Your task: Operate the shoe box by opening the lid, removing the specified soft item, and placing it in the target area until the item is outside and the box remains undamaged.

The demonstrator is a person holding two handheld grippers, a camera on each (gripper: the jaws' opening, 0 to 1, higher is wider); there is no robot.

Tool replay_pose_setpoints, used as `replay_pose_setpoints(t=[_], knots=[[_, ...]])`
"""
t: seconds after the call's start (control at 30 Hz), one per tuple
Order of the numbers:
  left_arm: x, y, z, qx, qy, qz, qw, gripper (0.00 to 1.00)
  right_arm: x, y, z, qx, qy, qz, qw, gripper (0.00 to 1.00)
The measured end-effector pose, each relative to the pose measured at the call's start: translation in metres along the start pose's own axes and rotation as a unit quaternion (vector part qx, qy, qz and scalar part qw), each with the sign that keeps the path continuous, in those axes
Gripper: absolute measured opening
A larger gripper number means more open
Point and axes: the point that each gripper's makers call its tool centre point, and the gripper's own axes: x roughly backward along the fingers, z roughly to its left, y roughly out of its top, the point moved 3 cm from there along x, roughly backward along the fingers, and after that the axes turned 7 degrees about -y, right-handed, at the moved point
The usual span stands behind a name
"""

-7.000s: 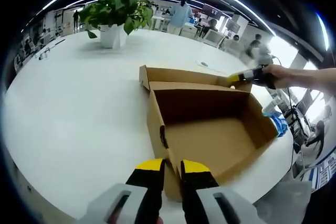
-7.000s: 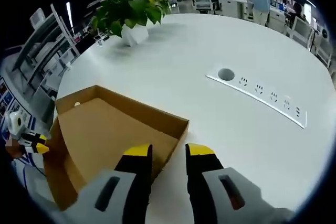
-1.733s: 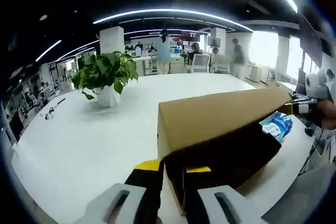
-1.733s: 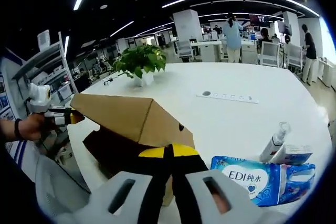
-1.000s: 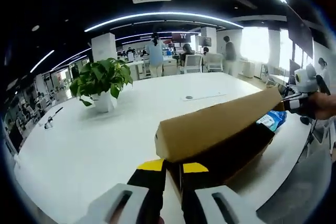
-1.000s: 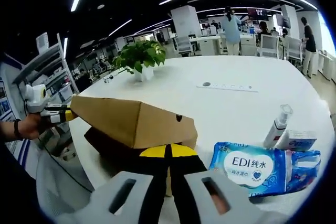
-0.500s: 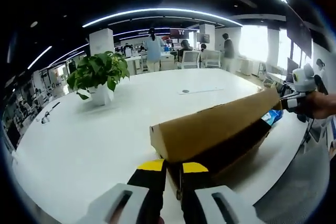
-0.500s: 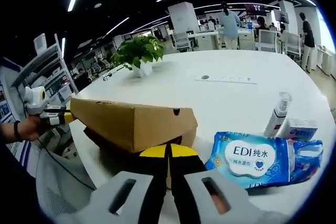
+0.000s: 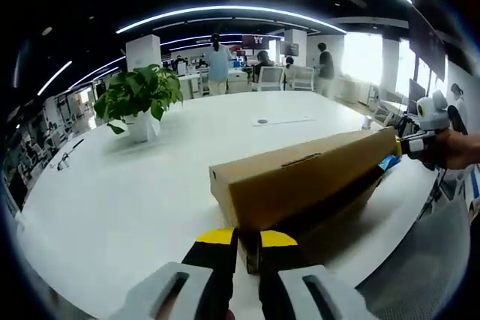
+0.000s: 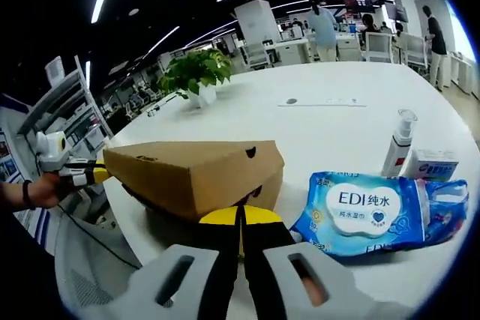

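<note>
In the left gripper view, the brown cardboard shoe box (image 9: pixel 300 185) lies on the white table (image 9: pixel 112 200), its lid lowered almost flat over the base with a dark gap beneath. The left gripper (image 9: pixel 246 239) has its jaws narrow on the near corner of the box, while the right gripper (image 9: pixel 405 145) holds the far end. In the right gripper view, the right gripper (image 10: pixel 240 219) is pinched tight on the lid (image 10: pixel 187 166) corner; a blue wipes pack (image 10: pixel 375 215) lies just beside the box.
</note>
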Motion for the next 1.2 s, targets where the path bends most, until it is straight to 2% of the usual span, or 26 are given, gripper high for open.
replay_pose_setpoints(t=[1.0, 1.2], knots=[[0.001, -0.024, -0.003, 0.008, -0.006, 0.030, 0.9995, 0.10, 0.000, -0.025, 0.000, -0.013, 0.000, 0.019, 0.9997, 0.00], [0.001, -0.022, -0.004, 0.006, -0.007, 0.029, 0.9995, 0.10, 0.001, -0.029, -0.001, -0.017, 0.003, 0.021, 0.9996, 0.00]])
